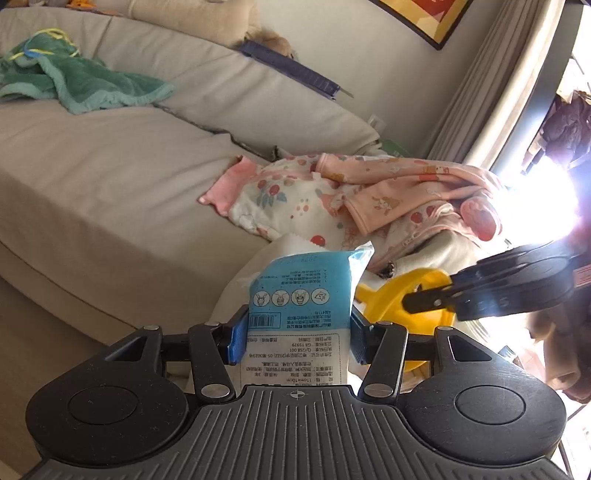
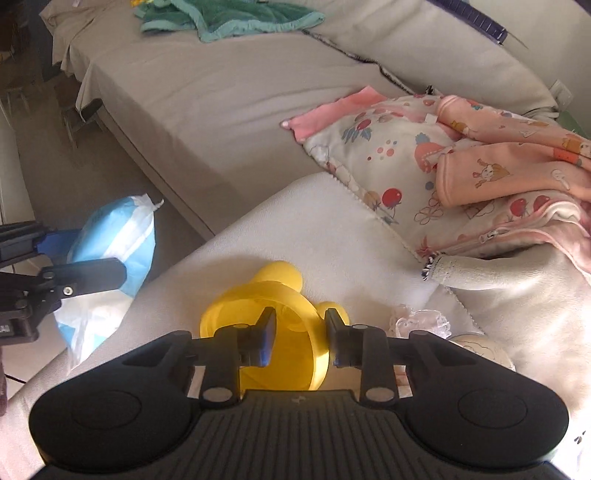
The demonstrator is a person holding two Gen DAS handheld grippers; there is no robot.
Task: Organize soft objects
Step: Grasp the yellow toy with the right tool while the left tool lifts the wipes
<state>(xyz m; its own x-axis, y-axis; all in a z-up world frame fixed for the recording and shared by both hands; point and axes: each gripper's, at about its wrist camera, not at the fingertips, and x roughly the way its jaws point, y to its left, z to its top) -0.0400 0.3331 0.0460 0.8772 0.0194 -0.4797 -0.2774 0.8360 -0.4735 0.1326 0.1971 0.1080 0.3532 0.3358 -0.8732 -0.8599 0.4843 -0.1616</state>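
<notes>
A blue and white soft packet (image 1: 306, 288) stands upright between the blue pads of my left gripper (image 1: 297, 332), which is shut on it. The right wrist view shows the same packet (image 2: 122, 236) at the left, held off the sofa's edge by the left gripper (image 2: 101, 253). A yellow bowl (image 2: 258, 295) with ear-shaped handles lies on a white cushion (image 2: 295, 221). My right gripper (image 2: 301, 332) straddles its rim, one finger inside and one outside, with a gap at the inner pad. In the left wrist view the right gripper (image 1: 424, 299) reaches over the bowl (image 1: 388, 299).
A pile of pink and white printed baby clothes (image 2: 461, 166) lies on the beige sofa (image 2: 221, 92) beyond the cushion. A teal blanket (image 2: 229, 18) sits at the sofa's far end. A grey sock-like piece (image 2: 465, 273) and white lace (image 2: 421, 325) lie to the right. A bright window (image 1: 543, 199) glares.
</notes>
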